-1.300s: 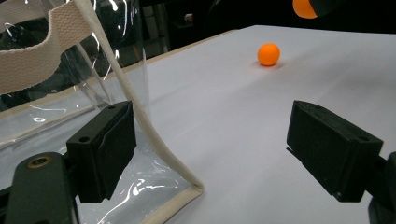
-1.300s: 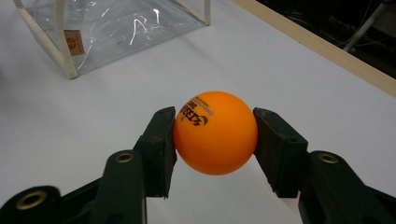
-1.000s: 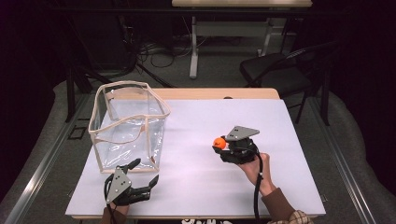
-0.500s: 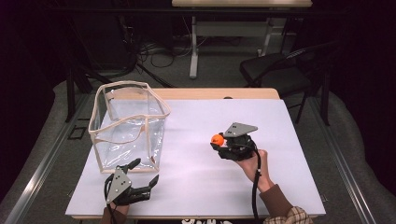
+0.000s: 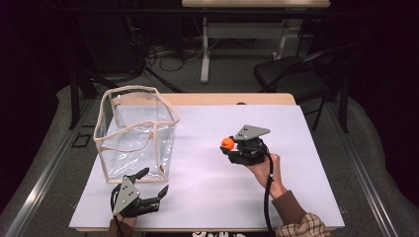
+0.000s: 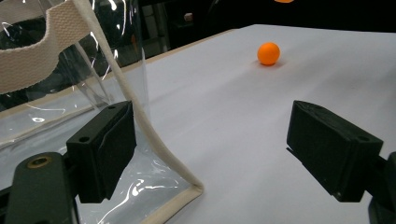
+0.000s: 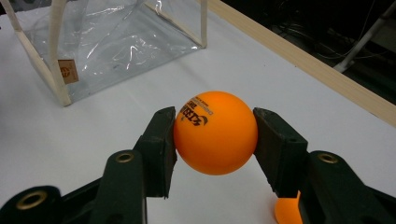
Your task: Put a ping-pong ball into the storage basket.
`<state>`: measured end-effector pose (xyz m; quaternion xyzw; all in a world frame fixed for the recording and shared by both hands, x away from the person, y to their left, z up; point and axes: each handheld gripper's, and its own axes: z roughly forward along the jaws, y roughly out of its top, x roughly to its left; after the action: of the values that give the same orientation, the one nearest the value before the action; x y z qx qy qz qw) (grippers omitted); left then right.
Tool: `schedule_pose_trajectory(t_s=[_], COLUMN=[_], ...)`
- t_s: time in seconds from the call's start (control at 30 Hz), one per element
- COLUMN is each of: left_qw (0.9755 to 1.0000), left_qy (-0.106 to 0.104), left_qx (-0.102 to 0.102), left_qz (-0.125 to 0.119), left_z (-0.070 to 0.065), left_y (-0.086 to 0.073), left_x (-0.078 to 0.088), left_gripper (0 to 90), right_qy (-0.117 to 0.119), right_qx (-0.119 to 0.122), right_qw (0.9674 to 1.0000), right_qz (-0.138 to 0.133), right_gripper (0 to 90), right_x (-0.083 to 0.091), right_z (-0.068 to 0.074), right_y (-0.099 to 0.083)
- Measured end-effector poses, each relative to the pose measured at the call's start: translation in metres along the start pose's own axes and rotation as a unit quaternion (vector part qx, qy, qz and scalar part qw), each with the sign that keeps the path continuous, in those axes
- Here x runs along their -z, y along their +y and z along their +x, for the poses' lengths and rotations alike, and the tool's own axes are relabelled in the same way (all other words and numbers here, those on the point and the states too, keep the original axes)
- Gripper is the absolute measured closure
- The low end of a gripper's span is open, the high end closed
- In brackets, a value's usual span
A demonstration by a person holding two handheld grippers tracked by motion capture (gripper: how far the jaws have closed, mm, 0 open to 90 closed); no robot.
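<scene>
On a white table (image 5: pixel 306 192) in a dim room, the right gripper (image 7: pixel 215 140) clamps an orange ball (image 7: pixel 215 132) above the surface, right of a clear bag (image 5: pixel 136 131). The left gripper (image 5: pixel 150 190) rests wide open by the bag's corner, and a second orange ball (image 6: pixel 268 53) lies beyond it.

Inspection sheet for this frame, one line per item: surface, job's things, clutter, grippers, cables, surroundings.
Surface: white table top, wooden strip at far edge.
Job's things: orange ball clamped in the right gripper; a second orange ball lies on the table; clear bag with beige trim stands upright, open.
Clutter: nothing seen.
Grippers: right gripper shut on the ball; left gripper open, beside the bag's corner.
Cables: black cable trails from the right gripper.
Surroundings: dark room, chair, desk legs, floor cables.
</scene>
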<state>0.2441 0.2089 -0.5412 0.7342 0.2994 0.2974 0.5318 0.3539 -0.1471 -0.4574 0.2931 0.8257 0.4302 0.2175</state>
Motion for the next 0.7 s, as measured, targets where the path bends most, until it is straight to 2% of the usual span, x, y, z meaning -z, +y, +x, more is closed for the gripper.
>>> schedule_pose_trajectory(t_s=[0.7], left_qw=[1.0000], left_qy=[-0.001], left_qx=[0.000], left_qz=[0.000], left_z=[0.000], left_y=[0.000], left_x=[-0.001], left_gripper=[15.8], right_qy=[0.007], right_qx=[0.002], right_qw=[0.9999], right_qz=[-0.009], right_gripper=[50.9], right_x=[-0.009], right_z=[-0.002], right_y=[0.015])
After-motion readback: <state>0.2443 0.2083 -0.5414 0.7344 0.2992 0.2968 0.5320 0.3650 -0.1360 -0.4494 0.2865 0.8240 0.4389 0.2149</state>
